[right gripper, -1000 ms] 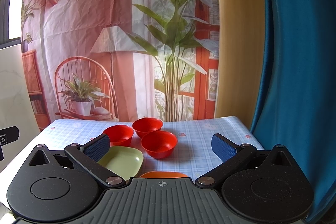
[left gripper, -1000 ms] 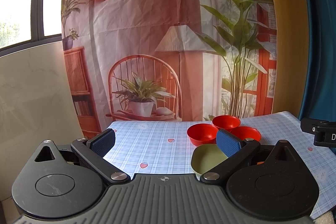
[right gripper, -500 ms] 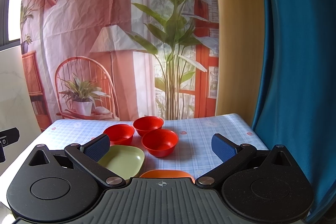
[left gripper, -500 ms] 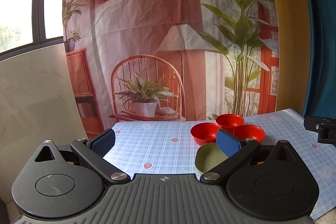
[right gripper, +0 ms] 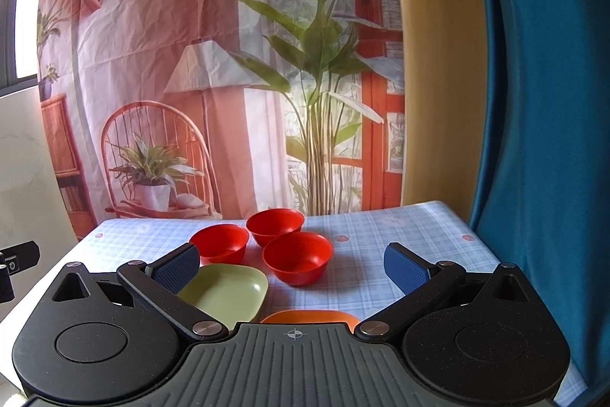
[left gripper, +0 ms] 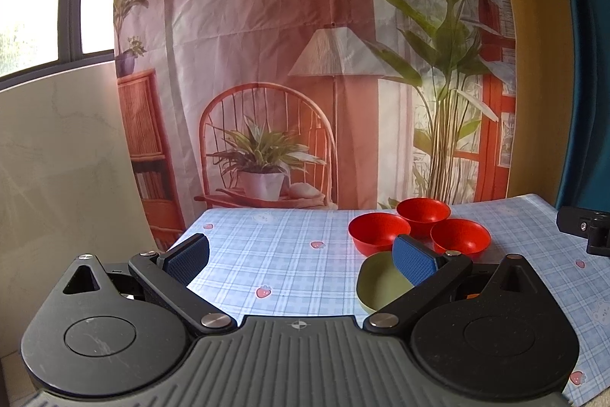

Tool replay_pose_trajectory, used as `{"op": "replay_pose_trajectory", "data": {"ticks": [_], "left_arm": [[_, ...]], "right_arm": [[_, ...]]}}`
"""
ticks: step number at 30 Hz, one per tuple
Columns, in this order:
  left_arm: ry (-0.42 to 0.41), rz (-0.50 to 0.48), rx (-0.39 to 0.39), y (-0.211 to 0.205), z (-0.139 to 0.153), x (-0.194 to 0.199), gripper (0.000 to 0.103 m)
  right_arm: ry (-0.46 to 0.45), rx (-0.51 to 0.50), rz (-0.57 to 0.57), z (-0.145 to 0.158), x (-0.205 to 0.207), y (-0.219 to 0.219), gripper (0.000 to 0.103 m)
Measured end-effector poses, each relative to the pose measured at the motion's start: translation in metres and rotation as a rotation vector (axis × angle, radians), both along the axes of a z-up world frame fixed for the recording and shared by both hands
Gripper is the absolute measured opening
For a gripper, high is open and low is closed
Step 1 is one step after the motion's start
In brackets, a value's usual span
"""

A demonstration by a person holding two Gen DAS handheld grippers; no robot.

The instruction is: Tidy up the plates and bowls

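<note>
Three red bowls sit close together mid-table: a left bowl (right gripper: 220, 242), a far bowl (right gripper: 275, 222) and a near bowl (right gripper: 298, 256). In the left wrist view the same bowls (left gripper: 378, 232) lie to the right. A green square plate (right gripper: 228, 290) rests just in front of them, and an orange plate (right gripper: 310, 316) peeks out beneath the right gripper's body. My right gripper (right gripper: 292, 265) is open above the table's near side, nothing between its pads. My left gripper (left gripper: 301, 256) is open too, over bare cloth left of the green plate (left gripper: 381, 283).
The table wears a blue checked cloth (left gripper: 274, 246) with small strawberry prints. A printed backdrop (left gripper: 305, 63) hangs behind it, a teal curtain (right gripper: 541, 140) stands at the right, a pale wall panel (left gripper: 57, 159) at the left. The other gripper's tip (left gripper: 585, 226) shows at the right edge.
Both grippers have risen and eased back slightly, so the bowls and plates sit a little lower and farther in view. Nothing on the table has moved; both stay open.
</note>
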State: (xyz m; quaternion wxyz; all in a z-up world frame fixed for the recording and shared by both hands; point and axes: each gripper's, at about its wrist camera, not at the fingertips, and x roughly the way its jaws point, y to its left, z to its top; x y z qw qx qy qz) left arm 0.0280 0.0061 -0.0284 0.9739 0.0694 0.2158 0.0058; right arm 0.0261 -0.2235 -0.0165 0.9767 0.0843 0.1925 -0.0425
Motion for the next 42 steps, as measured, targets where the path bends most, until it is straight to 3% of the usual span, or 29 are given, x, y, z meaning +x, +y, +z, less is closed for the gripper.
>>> {"op": "replay_pose_trajectory", "data": {"ticks": [5,10,15,20,22,25,27,42], "left_arm": [[0.002,0.013,-0.008,0.004,-0.021,0.021,0.103],[0.010,0.023,0.063,0.010,-0.039,0.034,0.103],[0.031,0.046,0.101,0.014,-0.053,0.045,0.103],[0.070,0.056,0.189,0.013,-0.065,0.052,0.103],[0.088,0.047,0.186,0.017,-0.067,0.055,0.103],[0.148,0.025,0.083,0.023,-0.078,0.059,0.103],[0.176,0.023,0.057,0.021,-0.087,0.061,0.103],[0.298,-0.035,0.039,0.009,-0.121,0.062,0.102]], "right_arm": [[-0.018,0.035,0.022,-0.019,0.016,-0.003,0.103],[-0.011,0.035,0.027,-0.036,0.030,0.000,0.103],[0.051,0.023,0.038,-0.054,0.044,0.004,0.103],[0.105,0.032,0.067,-0.069,0.053,0.008,0.103],[0.120,0.001,0.069,-0.074,0.056,0.013,0.103],[0.133,-0.026,0.079,-0.080,0.058,0.018,0.103],[0.140,-0.025,0.093,-0.084,0.059,0.018,0.103],[0.209,-0.009,0.130,-0.107,0.068,0.019,0.103]]}}
